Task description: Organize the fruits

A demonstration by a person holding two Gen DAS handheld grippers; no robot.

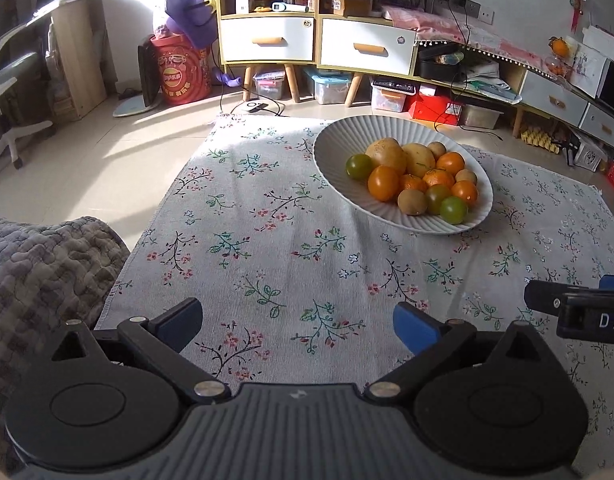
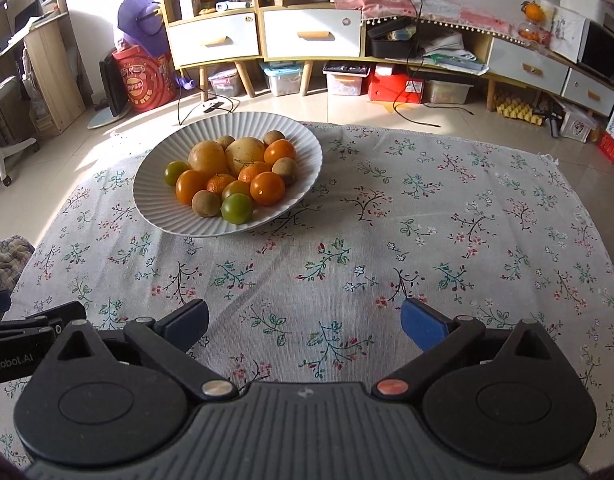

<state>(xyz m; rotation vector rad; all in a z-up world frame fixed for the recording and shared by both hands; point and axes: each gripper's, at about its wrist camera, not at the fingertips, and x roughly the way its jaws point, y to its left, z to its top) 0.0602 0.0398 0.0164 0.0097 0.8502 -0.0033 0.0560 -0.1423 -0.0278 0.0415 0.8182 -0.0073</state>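
A white ribbed bowl (image 1: pixel 331 148) (image 2: pixel 155 204) stands on the floral tablecloth (image 1: pixel 267 248) (image 2: pixel 427 220), holding several fruits piled together: orange tomatoes (image 1: pixel 383 183) (image 2: pixel 267 188), green ones (image 1: pixel 453 209) (image 2: pixel 237 208), small tangerines (image 1: pixel 438 178), brown kiwis (image 1: pixel 411 201) (image 2: pixel 205 203) and two large yellow fruits (image 1: pixel 387 155) (image 2: pixel 245 154). My left gripper (image 1: pixel 297 318) is open over bare cloth, well short of the bowl, which lies ahead to its right. My right gripper (image 2: pixel 305 320) is open too, with the bowl ahead to its left. Nothing is between either pair of blue pads.
A quilted grey cushion (image 1: pixel 39 264) lies at the cloth's left edge. Beyond the table are tiled floor, a red drum (image 1: pixel 183 70), white drawer cabinets (image 1: pixel 319 42) and storage boxes (image 1: pixel 331 86). The right gripper's finger (image 1: pixel 547 298) shows at the left view's right edge.
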